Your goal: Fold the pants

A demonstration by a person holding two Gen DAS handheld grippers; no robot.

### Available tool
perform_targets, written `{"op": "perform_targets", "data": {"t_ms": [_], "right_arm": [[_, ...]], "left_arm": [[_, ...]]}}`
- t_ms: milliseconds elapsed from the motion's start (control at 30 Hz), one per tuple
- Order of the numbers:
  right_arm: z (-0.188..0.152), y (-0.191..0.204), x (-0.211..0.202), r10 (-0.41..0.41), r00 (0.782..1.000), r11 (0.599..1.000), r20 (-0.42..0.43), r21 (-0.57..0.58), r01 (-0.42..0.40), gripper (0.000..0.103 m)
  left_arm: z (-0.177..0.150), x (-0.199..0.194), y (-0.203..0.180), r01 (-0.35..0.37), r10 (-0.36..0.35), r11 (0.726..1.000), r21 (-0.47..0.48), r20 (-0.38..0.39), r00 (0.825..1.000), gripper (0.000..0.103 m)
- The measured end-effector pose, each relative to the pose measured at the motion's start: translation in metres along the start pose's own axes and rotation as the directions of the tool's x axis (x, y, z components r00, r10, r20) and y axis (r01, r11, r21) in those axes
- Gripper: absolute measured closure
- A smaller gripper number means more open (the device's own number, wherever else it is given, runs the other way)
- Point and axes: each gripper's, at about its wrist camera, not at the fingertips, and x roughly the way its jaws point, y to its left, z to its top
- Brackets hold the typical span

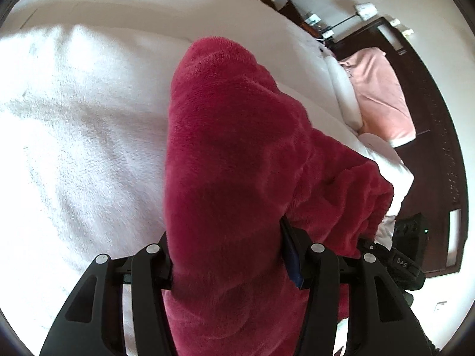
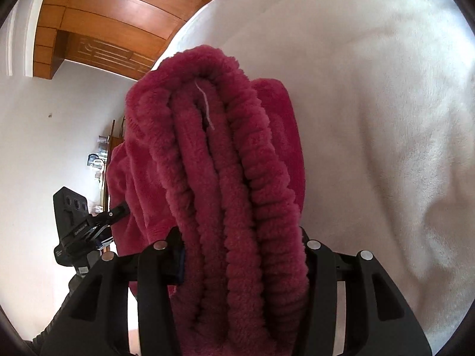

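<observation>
Fluffy red pants [image 1: 237, 154] stretch toward twelve o'clock from each tool, left tool [image 1: 228, 264] and right tool [image 2: 237, 255] both clenched on them.

A bed [image 1: 207, 14] is covered by a fluffy white blanket [image 1: 74, 133], with a pink towel [image 1: 383, 89] draped far right.

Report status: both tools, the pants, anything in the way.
Left tool and right tool both clamped on red fleece pants. Pants bunched, lifted over white blanket. Nothing seen blocking.
</observation>
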Motion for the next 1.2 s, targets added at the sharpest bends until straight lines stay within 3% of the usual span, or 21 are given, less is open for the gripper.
{"op": "perform_targets", "data": {"t_ms": [267,467,633,800,833,933,1000,1100,1200], "right_arm": [[0.04,0.017,0.018,-0.04,0.999,0.999,0.024,0.017,0.039,0.043],[0.033,0.037,0.0,-0.139,0.987,0.989,0.084,-0.033,0.142,0.035],[0.017,0.068,-0.029,-0.27,0.945,0.946,0.186,-0.132,0.296,0.032],[-0.009,0.113,-0.064,-0.395,0.847,0.86,0.357,-0.179,0.477,0.032],[-0.014,0.116,-0.068,-0.4,0.835,0.853,0.378,-0.181,0.49,0.032],[-0.031,0.132,-0.077,-0.377,0.837,0.855,0.397,-0.197,0.479,0.032],[-0.032,0.126,-0.081,-0.366,0.853,0.858,0.373,-0.221,0.465,0.032],[-0.04,0.115,-0.066,-0.401,0.858,0.847,0.321,-0.226,0.481,0.032],[-0.044,0.091,-0.045,-0.498,0.823,0.801,0.275,-0.219,0.557,0.032]], "left_arm": [[0.003,0.006,0.006,-0.025,0.025,0.999,0.026,-0.006,1.0,0.043],[0.008,0.007,-0.015,-0.118,0.116,0.988,0.097,0.025,0.993,0.024],[0.007,-0.01,-0.03,-0.198,0.188,0.966,0.164,0.074,0.979,0.021],[-0.004,-0.03,-0.052,-0.309,0.278,0.921,0.238,0.154,0.948,0.016],[-0.007,-0.033,-0.055,-0.319,0.285,0.915,0.247,0.163,0.945,0.016],[-0.019,-0.044,-0.065,-0.334,0.29,0.906,0.26,0.192,0.937,0.016],[-0.026,-0.049,-0.073,-0.343,0.294,0.9,0.268,0.206,0.933,0.016],[-0.039,-0.056,-0.081,-0.355,0.298,0.89,0.288,0.224,0.928,0.016],[-0.052,-0.064,-0.091,-0.373,0.307,0.875,0.31,0.241,0.921,0.016]]}}
